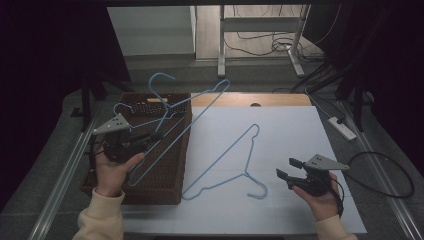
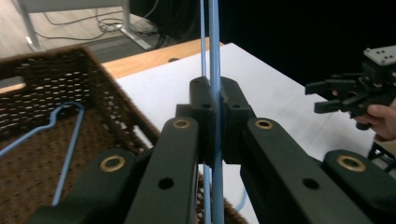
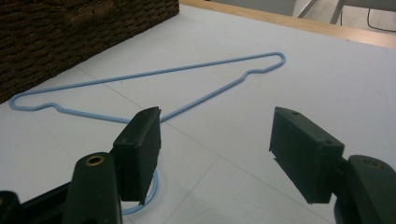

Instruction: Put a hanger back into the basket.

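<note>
My left gripper (image 1: 149, 138) (image 2: 215, 93) is shut on the wire of a blue hanger (image 1: 200, 110) (image 2: 215, 46), holding it tilted above a brown wicker basket (image 1: 165, 170) (image 2: 46, 70). Its hook rises over the basket's far rim. A second blue hanger (image 2: 70, 135) lies inside the basket. A third blue hanger (image 1: 249, 155) (image 3: 154, 73) lies flat on the white table cover (image 1: 285, 125), hook toward the person. My right gripper (image 1: 286, 167) (image 3: 215, 140) (image 2: 315, 97) hovers open just right of that hook, with nothing between its jaws.
A strip of bare wooden table (image 1: 250, 99) shows behind the white cover. A white power strip (image 1: 342, 127) and black cables (image 1: 385, 175) lie on the floor at the right. Desk legs (image 1: 221, 40) stand beyond the table.
</note>
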The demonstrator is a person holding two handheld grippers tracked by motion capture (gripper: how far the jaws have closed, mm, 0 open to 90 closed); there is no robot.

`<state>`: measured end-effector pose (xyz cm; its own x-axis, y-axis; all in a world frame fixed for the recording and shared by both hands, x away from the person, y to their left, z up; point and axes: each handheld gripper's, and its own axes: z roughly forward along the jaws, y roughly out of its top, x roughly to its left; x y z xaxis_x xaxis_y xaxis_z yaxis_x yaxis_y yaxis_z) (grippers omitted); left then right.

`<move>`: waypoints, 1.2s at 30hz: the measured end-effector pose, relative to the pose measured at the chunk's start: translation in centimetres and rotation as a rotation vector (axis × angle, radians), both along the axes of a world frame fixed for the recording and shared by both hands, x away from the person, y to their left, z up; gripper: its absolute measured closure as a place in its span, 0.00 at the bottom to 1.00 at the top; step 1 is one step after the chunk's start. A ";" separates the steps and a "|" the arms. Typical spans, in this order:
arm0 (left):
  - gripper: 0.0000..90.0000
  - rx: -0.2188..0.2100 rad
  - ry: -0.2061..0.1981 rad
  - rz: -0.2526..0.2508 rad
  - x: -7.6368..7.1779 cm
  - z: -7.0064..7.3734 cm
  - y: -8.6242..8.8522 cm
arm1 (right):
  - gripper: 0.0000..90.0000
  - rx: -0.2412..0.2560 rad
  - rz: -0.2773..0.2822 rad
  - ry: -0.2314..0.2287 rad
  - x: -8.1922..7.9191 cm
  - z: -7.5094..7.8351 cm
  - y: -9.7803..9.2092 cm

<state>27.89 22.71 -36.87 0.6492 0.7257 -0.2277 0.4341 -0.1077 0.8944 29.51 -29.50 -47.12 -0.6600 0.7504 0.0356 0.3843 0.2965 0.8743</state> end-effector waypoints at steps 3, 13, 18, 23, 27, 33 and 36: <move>0.95 0.000 -0.004 0.019 0.1 -0.1 1.2 | 0.38 -0.004 0.002 0.001 0.0 -0.1 0.1; 0.95 0.013 0.015 0.077 0.8 -1.1 3.7 | 0.38 -0.021 0.010 0.009 0.0 -0.2 0.2; 0.95 0.016 0.019 0.090 0.9 -1.5 4.8 | 0.38 -0.021 0.010 0.009 0.0 -0.2 0.3; 0.95 0.025 0.044 0.104 1.1 -1.9 6.1 | 0.38 -0.027 0.015 0.010 0.0 -0.2 0.3; 0.95 0.026 0.068 0.134 1.4 -2.6 7.2 | 0.38 -0.029 0.014 0.011 0.0 -0.3 0.3; 0.95 0.029 0.087 0.153 1.8 -3.3 8.2 | 0.38 -0.031 0.011 0.010 0.1 -0.4 0.4; 0.95 0.037 0.095 0.160 1.9 -3.5 8.4 | 0.38 -0.028 0.008 0.010 0.1 -0.3 0.4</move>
<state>29.82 31.11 -40.35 0.5019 0.8268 -0.2540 0.5305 -0.0624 0.8454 29.57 -29.15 -47.47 -0.6656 0.7460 0.0216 0.3907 0.3236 0.8618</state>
